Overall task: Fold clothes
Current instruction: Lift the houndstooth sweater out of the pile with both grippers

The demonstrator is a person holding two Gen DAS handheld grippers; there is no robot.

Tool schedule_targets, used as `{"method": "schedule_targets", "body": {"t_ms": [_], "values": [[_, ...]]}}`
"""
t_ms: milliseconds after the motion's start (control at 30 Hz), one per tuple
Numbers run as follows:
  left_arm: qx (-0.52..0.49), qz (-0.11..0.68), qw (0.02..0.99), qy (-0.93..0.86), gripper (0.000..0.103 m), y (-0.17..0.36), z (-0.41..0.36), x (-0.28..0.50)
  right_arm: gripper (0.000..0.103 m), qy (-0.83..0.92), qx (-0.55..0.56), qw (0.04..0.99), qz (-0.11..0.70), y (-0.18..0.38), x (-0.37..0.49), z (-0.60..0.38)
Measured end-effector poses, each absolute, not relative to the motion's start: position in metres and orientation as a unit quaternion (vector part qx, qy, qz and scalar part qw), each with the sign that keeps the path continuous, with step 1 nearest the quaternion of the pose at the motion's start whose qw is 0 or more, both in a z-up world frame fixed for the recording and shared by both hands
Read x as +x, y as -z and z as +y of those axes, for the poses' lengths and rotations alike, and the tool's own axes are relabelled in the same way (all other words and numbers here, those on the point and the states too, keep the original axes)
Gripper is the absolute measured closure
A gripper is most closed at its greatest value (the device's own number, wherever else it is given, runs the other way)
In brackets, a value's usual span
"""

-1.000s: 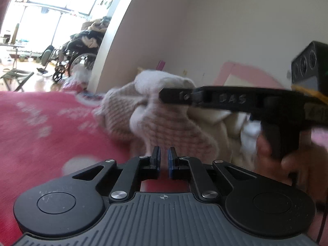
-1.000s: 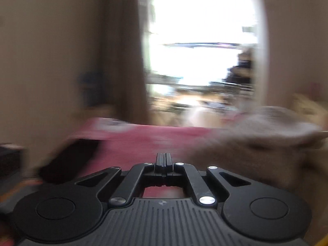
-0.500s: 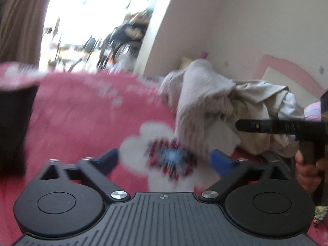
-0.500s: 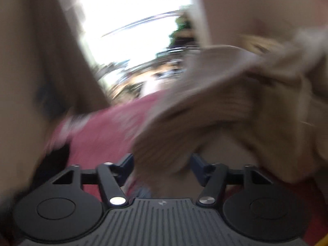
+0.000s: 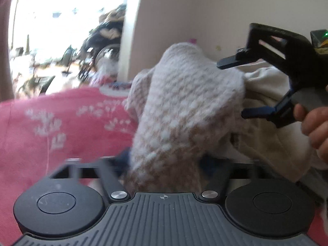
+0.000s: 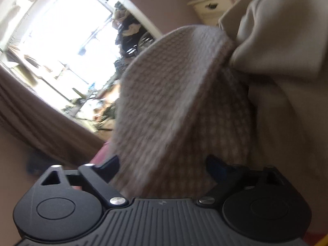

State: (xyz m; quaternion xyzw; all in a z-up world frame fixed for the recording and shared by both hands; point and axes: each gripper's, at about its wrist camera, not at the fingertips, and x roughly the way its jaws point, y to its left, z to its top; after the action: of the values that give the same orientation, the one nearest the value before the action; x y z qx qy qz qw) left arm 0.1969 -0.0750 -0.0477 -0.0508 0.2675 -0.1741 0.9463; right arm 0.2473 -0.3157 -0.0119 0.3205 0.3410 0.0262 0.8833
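Note:
A beige-and-white knit sweater (image 5: 184, 106) lies heaped on a pink flowered bedspread (image 5: 61, 123), with a cream garment (image 5: 266, 106) bunched behind it. My left gripper (image 5: 165, 161) is closing; a fold of the knit fills the gap between its blue fingers. In the right wrist view the same sweater (image 6: 168, 102) bulges between the fingers of my right gripper (image 6: 163, 166), whose jaws stand wide and are closing slightly. The left wrist view shows the right gripper (image 5: 230, 89) tilted, at the sweater's right edge, held by a hand (image 5: 313, 127). The cream garment (image 6: 287, 41) hangs at the right.
A bright window or doorway with a wheelchair (image 5: 102, 47) and clutter lies beyond the bed. A brown curtain (image 6: 41, 112) hangs at the left, and a white bedside cabinet (image 6: 211, 6) stands by the wall.
Both grippers went from shut to open and moved in onto the knit sweater, which now sits between each pair of fingers. The left jaws have narrowed again. The right view has rolled.

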Motion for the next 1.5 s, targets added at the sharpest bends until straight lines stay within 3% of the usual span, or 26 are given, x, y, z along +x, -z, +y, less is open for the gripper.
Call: {"method": "schedule_targets", "body": {"t_ms": [67, 167, 300, 467, 700, 1133, 1500], "values": [[-0.069, 0.266, 0.946, 0.173, 0.07, 0.05, -0.068, 0.192, 0.072, -0.034, 0.296, 0.896, 0.33, 0.006, 0.244, -0.304], [-0.085, 0.255, 0.945, 0.185, 0.085, 0.047, -0.059, 0.179, 0.088, -0.047, 0.209, 0.93, 0.298, -0.012, 0.232, -0.274], [-0.1, 0.242, 0.943, 0.203, 0.089, 0.04, -0.048, 0.161, 0.09, -0.123, 0.084, 0.965, 0.217, -0.048, 0.195, -0.222], [-0.13, 0.224, 0.943, 0.209, 0.09, 0.024, -0.023, 0.129, 0.091, -0.21, 0.038, 0.961, 0.175, -0.082, 0.158, -0.179], [-0.149, 0.177, 0.95, 0.21, 0.09, -0.011, 0.034, 0.054, 0.091, -0.301, 0.089, 0.939, 0.142, -0.126, 0.098, -0.147], [-0.164, 0.043, 0.962, 0.216, 0.09, -0.14, 0.092, -0.076, 0.091, -0.352, 0.207, 0.91, 0.074, -0.196, -0.006, -0.191], [-0.166, -0.069, 0.94, 0.288, 0.09, -0.273, 0.089, -0.133, 0.091, -0.364, 0.189, 0.908, -0.086, -0.334, -0.133, -0.206]]}}
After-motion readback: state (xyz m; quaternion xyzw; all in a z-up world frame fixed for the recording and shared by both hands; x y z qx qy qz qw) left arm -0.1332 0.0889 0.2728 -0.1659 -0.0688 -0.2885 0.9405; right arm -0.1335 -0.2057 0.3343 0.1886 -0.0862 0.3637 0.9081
